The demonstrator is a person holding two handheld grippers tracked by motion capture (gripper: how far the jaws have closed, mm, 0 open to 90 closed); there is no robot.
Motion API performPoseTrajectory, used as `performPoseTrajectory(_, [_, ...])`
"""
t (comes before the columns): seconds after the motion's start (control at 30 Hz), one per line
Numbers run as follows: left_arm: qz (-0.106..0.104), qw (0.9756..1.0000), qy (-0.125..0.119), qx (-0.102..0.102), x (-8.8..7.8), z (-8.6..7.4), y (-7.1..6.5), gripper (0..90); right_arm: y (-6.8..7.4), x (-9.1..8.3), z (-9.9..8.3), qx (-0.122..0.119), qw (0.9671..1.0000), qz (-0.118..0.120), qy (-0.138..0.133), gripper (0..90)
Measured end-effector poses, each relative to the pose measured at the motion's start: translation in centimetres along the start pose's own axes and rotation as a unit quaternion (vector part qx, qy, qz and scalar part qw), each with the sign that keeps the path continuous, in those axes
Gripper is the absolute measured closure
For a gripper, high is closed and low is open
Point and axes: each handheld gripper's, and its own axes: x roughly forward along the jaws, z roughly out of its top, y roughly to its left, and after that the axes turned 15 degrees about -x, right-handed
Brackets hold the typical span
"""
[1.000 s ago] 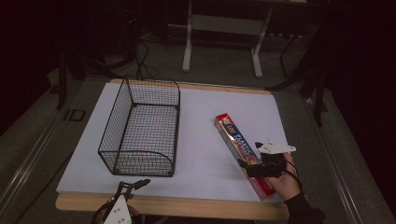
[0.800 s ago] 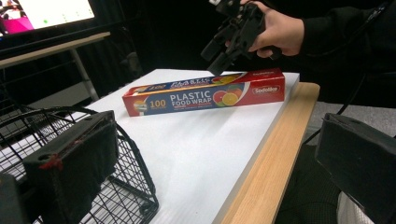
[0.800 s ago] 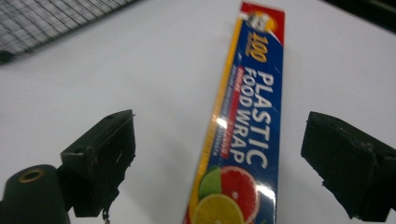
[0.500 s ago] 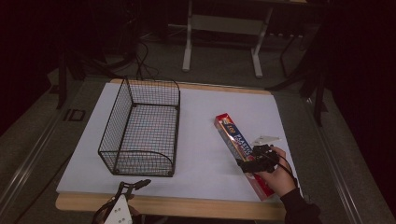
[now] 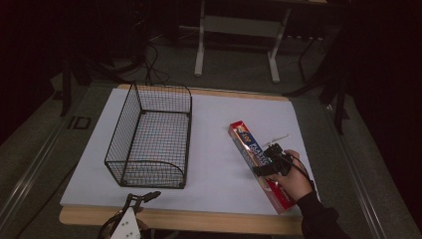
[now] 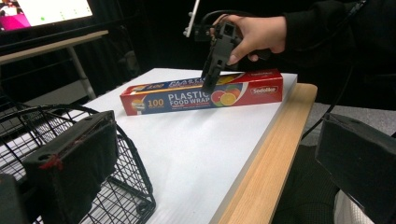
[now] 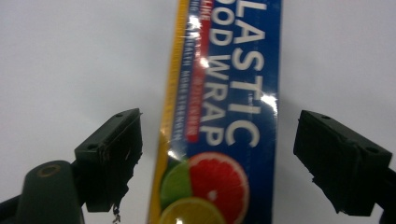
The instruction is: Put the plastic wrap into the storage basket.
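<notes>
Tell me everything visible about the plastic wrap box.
The plastic wrap box is a long, slim, glossy carton, red at the ends, blue in the middle, printed PLASTIC FOOD WRAP with citrus slices. It lies flat on the white table cover, right of the wire basket. The right gripper straddles it, jaws just closing, pads not yet touching.

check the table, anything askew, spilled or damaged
Nothing stands out. The plastic wrap box lies flat and intact on the white mat, angled across it. The wire basket stands upright and empty. The right gripper has been closing, its fingers straddling the box without pressing on it.
</notes>
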Motion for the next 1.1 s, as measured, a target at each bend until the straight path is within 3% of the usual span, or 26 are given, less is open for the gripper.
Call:
performPoseTrajectory(0.03, [0.0,1.0,0.0,0.001,0.0,0.0,0.0,0.0,-0.4,0.2,0.3,0.01,0.9997,0.013,0.016,16.5])
performPoseTrajectory(0.3, [0.001,1.0,0.001,0.001,0.0,0.0,0.0,0.0,-0.9,1.2,1.4,0.018,0.9967,0.035,0.071,21.5])
performPoseTrajectory(0.6, [0.003,1.0,0.003,0.002,0.0,0.0,0.0,0.0,-0.8,2.0,2.6,0.018,0.9941,0.035,0.101,26.4])
performPoseTrajectory(0.7, [0.003,1.0,0.003,0.003,0.0,0.0,0.0,0.0,-1.0,2.5,3.2,0.021,0.9914,0.042,0.122,29.4])
performPoseTrajectory(0.97, [0.006,1.0,0.002,0.003,0.0,0.0,0.0,0.0,-1.0,3.1,3.7,0.015,0.9889,0.052,0.139,35.7])
performPoseTrajectory(1.0, [0.006,1.0,0.002,0.003,0.0,0.0,0.0,0.0,-1.0,3.2,3.8,0.032,0.9881,0.047,0.143,37.0])
performPoseTrajectory(1.1, [0.006,1.0,0.004,0.004,0.0,0.0,0.0,0.0,-0.9,3.1,3.9,0.039,0.9881,0.042,0.143,38.7])
